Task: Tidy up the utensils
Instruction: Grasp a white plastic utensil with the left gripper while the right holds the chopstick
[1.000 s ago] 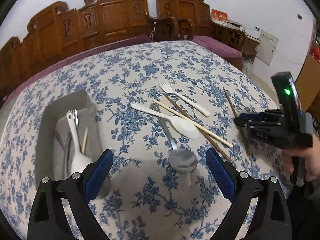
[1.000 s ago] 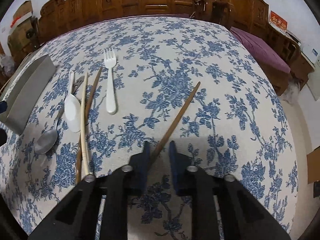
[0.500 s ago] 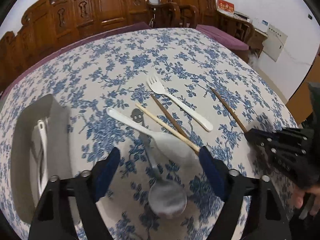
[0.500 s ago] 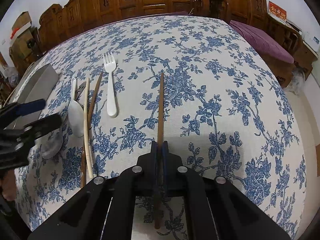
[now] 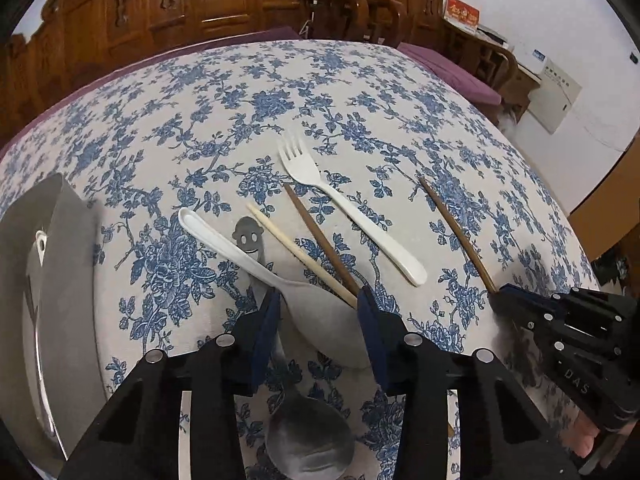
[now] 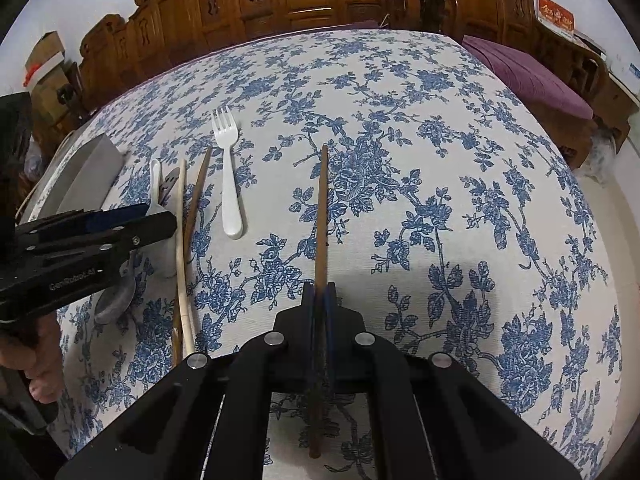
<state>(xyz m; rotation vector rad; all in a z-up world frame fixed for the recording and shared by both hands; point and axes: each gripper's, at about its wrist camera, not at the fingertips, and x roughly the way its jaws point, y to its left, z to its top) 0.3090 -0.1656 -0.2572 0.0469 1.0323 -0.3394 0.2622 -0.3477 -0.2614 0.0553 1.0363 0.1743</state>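
Movement on the left side: the left gripper (image 5: 318, 312) has dropped in low over the cluttered middle of the blue-flowered tabletop (image 5: 360, 92) and its jaws have just been closing, now half-shut around the bowl of the white plastic spoon (image 5: 316, 312), with a blue pad (image 5: 269, 320) flanking each side of that bowl. Whether the pads are actually pressing on it yet I cannot tell; the left one looks very close, the right one sits near where the pale bamboo chopstick (image 5: 300, 254) and the dark brown chopstick (image 5: 320, 240) run under the spoon's edge. Beneath all that lies the metal spoon with the smiley-face handle (image 5: 308, 448), its bowl showing low in the left wrist view. Over on the other side, the right gripper (image 6: 319, 292) has clamped its jaws tight on a second dark wooden chopstick (image 6: 321, 216), which a second ago lay at a slant and now runs straight out ahead between the pads, its far tip still down at the cloth. The white plastic fork (image 5: 344, 208) lies untouched between the two. At the left edge sits the grey metal tray (image 5: 60, 280) with utensils already in it. So both hands look loaded or nearly so: I'd judge the next call is lift and carry to the tray. The risk is the left jaws snagging a chopstick along with the spoon.
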